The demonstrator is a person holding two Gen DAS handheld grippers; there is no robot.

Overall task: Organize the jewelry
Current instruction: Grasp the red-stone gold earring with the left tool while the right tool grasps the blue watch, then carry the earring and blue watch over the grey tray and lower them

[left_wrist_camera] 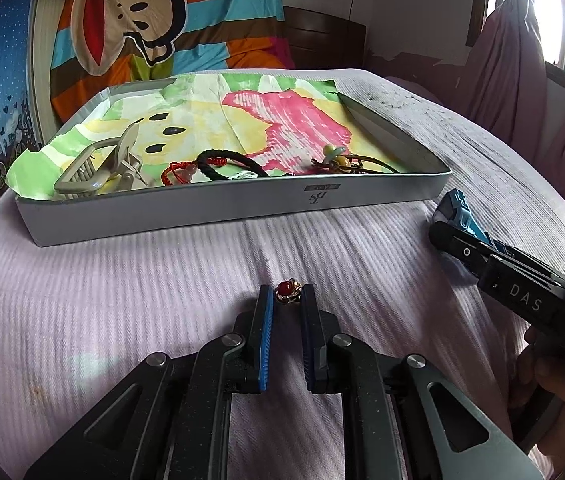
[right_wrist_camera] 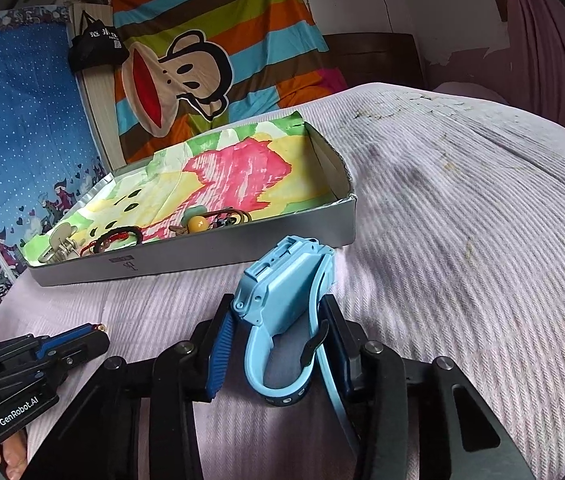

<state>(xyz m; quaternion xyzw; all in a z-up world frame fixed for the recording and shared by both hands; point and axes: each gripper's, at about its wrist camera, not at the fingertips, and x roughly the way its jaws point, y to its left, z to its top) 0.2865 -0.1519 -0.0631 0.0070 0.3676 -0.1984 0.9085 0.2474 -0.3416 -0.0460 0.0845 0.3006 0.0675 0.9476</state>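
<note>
Fingers pinch one ring; right gripper holds one watch.

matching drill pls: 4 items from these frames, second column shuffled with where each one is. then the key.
1. red-stone ring
2. blue watch
3. hair claw clip
4. black braided cord

A. left end of the tray
B. between the right gripper fingers
C. middle of the tray, beside a red string
D. on the bedspread, at the left gripper tips

Pairs: 1-D, 2-B, 3-A, 4-C
</note>
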